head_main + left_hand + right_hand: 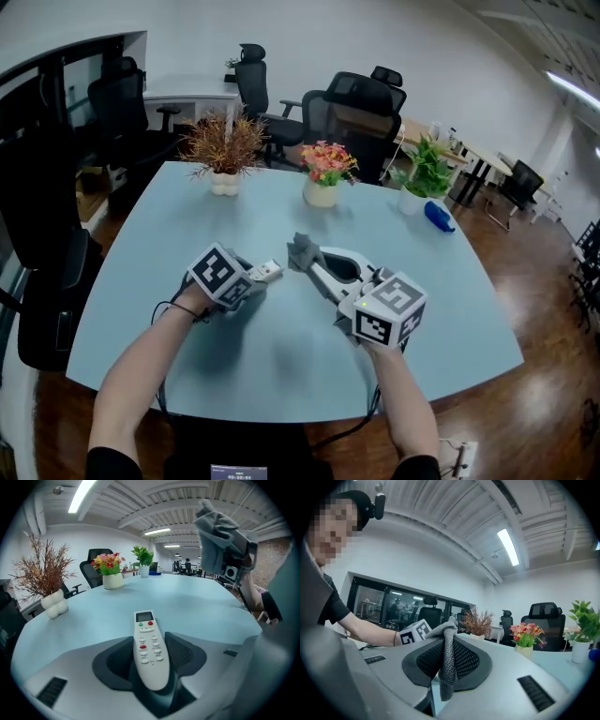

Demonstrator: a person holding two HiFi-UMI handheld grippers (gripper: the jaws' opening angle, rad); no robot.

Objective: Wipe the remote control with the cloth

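The left claw (150,656) pinches the white oblong plastic remote control (146,632) by its rear end. The display end projects forward over the pale blue table (197,602). The right claw (448,660) pinches the grey knitted cloth (449,641) — bunched above its jaws, right of the left claw, clear of the remote control.

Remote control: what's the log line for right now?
left gripper: jaws shut on remote control | right gripper: jaws shut on grey cloth | cloth and remote: apart | wipe: not started
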